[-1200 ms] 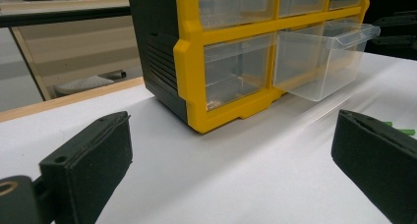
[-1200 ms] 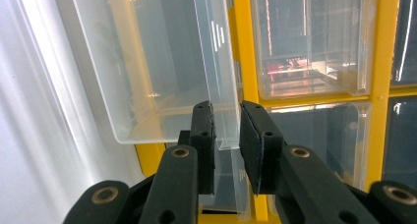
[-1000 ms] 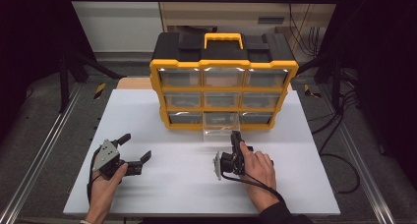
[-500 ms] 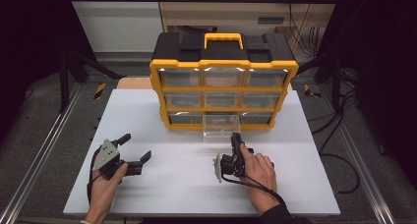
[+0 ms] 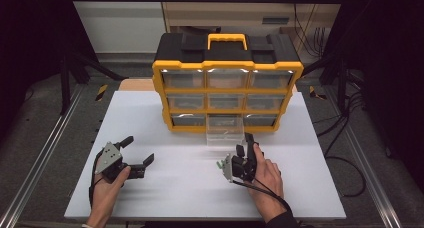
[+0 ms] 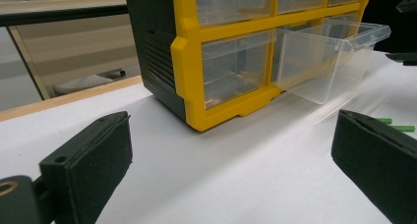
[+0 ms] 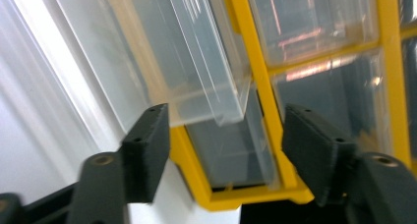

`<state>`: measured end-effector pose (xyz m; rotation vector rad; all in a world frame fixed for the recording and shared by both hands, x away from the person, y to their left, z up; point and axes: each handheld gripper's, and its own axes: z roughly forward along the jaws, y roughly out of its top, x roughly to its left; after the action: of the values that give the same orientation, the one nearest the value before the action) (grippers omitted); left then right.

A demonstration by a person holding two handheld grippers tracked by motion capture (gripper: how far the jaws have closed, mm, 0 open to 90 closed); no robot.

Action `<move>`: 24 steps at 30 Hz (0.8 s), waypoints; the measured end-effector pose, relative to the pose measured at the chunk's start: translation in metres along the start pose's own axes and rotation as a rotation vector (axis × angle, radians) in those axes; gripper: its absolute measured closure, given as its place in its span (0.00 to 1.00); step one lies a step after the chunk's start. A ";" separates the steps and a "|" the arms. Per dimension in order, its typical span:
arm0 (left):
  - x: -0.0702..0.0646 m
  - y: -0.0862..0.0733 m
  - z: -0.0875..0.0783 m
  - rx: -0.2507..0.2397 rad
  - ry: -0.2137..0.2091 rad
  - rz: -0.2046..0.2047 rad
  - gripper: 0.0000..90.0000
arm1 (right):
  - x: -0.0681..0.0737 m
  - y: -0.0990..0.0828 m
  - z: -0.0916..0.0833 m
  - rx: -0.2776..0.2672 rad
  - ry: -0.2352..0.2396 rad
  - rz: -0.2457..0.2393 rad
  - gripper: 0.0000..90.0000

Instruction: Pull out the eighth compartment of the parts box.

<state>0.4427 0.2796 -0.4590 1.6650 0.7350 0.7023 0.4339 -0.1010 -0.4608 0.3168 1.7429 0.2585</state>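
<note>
- High view: the drawer [image 5: 225, 132] stands pulled out of the bottom row of the yellow organizer [image 5: 227, 90], on the white table [image 5: 150, 113]. The right gripper [image 5: 246, 149] lies just before it, fingers having just been opening, nothing between them. The left gripper [image 5: 136, 150] rests well apart, fingers spread.
- Left gripper view: fingers [image 6: 93, 157] wide open, empty.
- Right gripper view: fingers [image 7: 147, 150] parted, clear of the drawer [image 7: 162, 62].
</note>
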 end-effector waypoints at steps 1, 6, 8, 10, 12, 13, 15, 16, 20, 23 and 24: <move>0.000 0.000 0.000 0.001 0.000 -0.001 0.02 | -0.001 -0.005 0.001 0.011 0.006 0.043 0.33; -0.001 0.000 0.001 0.006 0.000 0.004 0.02 | -0.004 -0.018 0.004 0.066 0.063 0.167 0.25; -0.001 0.000 0.001 0.008 -0.001 0.007 0.02 | -0.006 -0.023 0.006 0.080 0.079 0.174 0.23; -0.002 0.000 0.002 0.010 -0.002 0.009 0.02 | -0.007 -0.025 0.007 0.086 0.089 0.177 0.22; -0.002 0.000 0.002 0.008 -0.001 0.007 0.02 | -0.007 -0.028 0.008 0.092 0.101 0.231 0.21; -0.002 0.000 0.002 0.008 -0.002 0.007 0.02 | -0.008 -0.030 0.008 0.097 0.107 0.246 0.20; -0.001 0.000 0.001 0.010 -0.003 0.007 0.02 | -0.011 -0.033 0.009 0.101 0.131 0.301 0.19; -0.001 -0.001 0.001 0.009 -0.002 0.006 0.02 | -0.014 -0.036 0.009 0.099 0.141 0.324 0.19; -0.001 -0.001 0.001 0.009 -0.002 0.004 0.02 | -0.023 -0.047 0.009 0.100 0.182 0.446 0.17; -0.002 -0.001 0.001 0.011 -0.003 0.003 0.02 | -0.025 -0.052 0.010 0.100 0.224 0.521 0.16; -0.002 -0.001 0.001 0.012 -0.003 0.004 0.02 | -0.026 -0.054 0.011 0.098 0.237 0.540 0.16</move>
<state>0.4425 0.2775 -0.4607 1.6789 0.7355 0.6997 0.4453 -0.1613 -0.4574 0.8596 1.8788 0.6209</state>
